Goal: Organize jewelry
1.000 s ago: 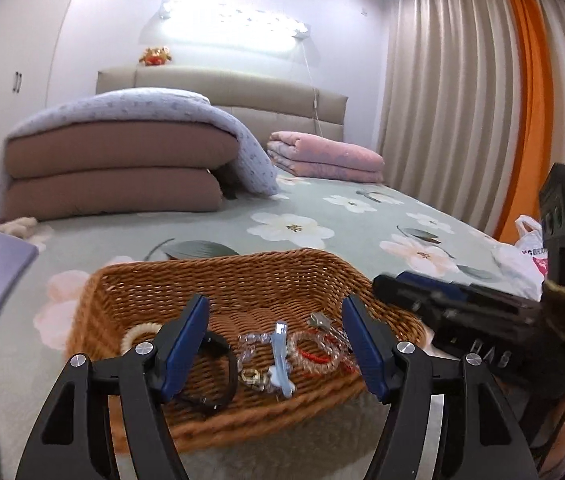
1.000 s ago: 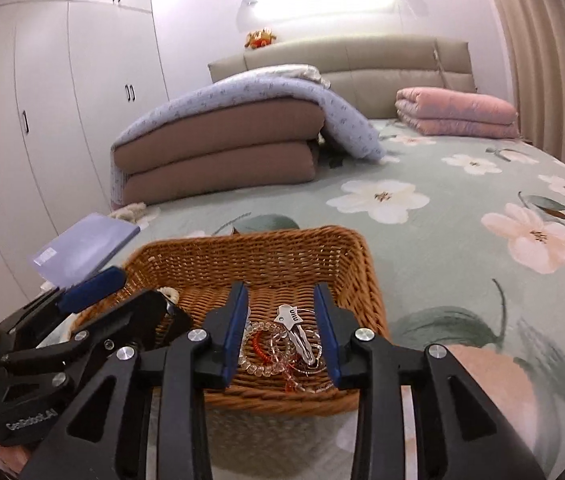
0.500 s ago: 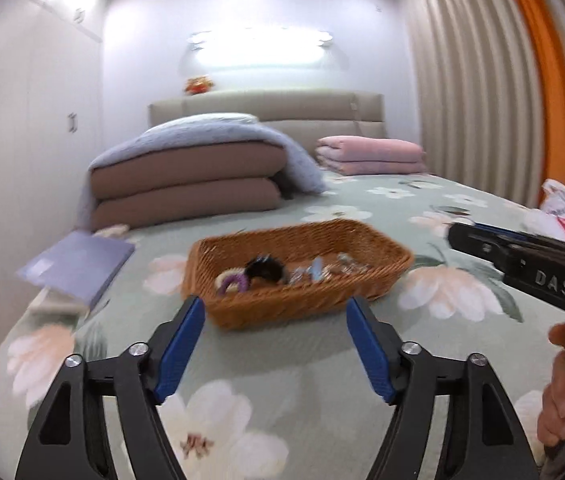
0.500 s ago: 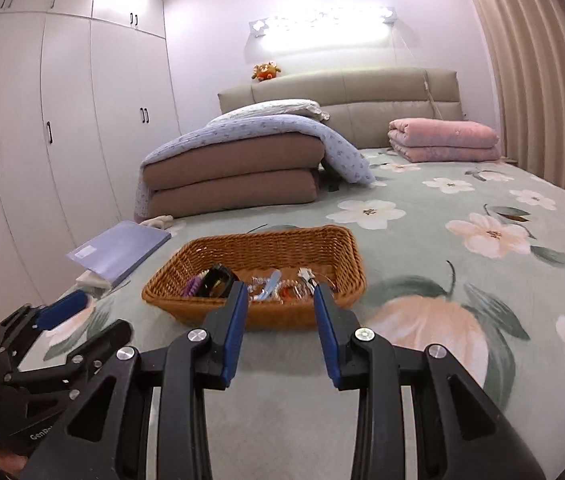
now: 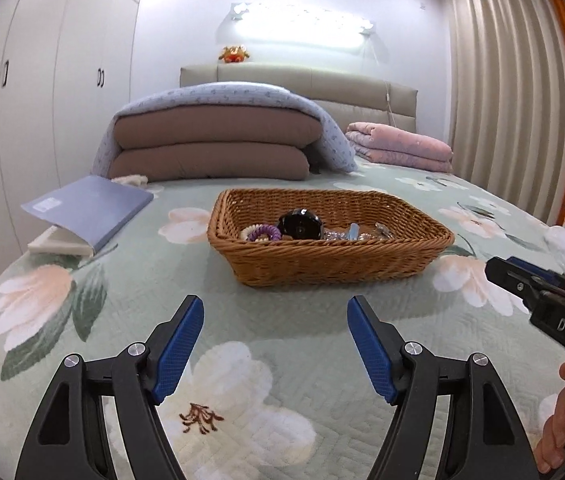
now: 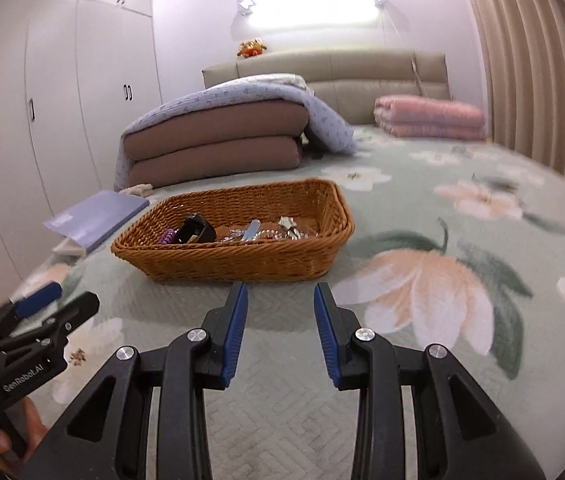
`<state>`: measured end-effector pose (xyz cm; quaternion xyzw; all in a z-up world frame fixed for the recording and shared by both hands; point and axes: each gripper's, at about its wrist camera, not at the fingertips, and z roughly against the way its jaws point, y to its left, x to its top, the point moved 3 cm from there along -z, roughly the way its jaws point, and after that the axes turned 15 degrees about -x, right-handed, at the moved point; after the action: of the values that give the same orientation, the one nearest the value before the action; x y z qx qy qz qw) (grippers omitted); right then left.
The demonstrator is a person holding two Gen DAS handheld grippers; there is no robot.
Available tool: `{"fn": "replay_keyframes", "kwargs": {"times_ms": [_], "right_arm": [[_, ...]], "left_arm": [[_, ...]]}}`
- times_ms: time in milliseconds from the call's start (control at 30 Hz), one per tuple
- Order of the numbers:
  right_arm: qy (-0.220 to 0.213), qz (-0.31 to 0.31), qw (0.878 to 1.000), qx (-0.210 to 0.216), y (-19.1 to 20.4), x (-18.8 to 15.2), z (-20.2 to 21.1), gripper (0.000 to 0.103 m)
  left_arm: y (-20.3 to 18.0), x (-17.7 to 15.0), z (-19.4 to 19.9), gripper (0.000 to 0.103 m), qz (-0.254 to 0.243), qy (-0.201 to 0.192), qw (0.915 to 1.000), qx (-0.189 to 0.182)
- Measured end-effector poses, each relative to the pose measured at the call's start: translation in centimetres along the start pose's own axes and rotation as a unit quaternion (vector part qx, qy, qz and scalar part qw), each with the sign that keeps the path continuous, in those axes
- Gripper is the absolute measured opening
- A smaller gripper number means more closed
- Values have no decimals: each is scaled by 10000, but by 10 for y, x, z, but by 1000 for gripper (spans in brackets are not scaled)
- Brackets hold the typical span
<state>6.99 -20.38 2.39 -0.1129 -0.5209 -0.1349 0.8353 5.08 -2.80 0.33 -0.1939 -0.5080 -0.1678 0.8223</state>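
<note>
- Wicker basket (image 5: 330,256) of jewelry (image 5: 302,228) on a floral bedspread (image 5: 122,280), at twelve o'clock from both grippers.
- Left gripper (image 5: 275,344): released, empty.
- Right gripper (image 6: 280,328): jaws opening, nothing between them.

Basket (image 5: 330,256) on bed (image 5: 282,360); jewelry (image 5: 302,230) inside; book (image 5: 90,208) left; folded quilts (image 5: 214,144) behind.

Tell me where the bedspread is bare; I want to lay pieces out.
Bare bedspread lies between the wicker basket and the grippers, and right of the basket toward the curtain. Crowded: basket interior, blue folder at left, folded quilts behind.
</note>
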Motion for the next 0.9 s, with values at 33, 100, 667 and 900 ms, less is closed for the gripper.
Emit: {"fn": "replay_keyframes", "kwargs": {"times_ms": [33,100,667,900], "right_arm": [[-77,82,9999,-65,3,0,3,56],[-267,163,9992,-242,6,-1,9,77],[-185,247,9988,-372,8,-3,3,79],[-139,239,9990,-356,8,-4,-1,79]], "left_arm": [[-1,0,0,76,-40,-10,10000,21],[-3,1,0,76,-92,-16,10000,23],[7,-2,-2,76,209,80,9998,-5],[6,-2,-2,76,189,81,9998,-11]]}}
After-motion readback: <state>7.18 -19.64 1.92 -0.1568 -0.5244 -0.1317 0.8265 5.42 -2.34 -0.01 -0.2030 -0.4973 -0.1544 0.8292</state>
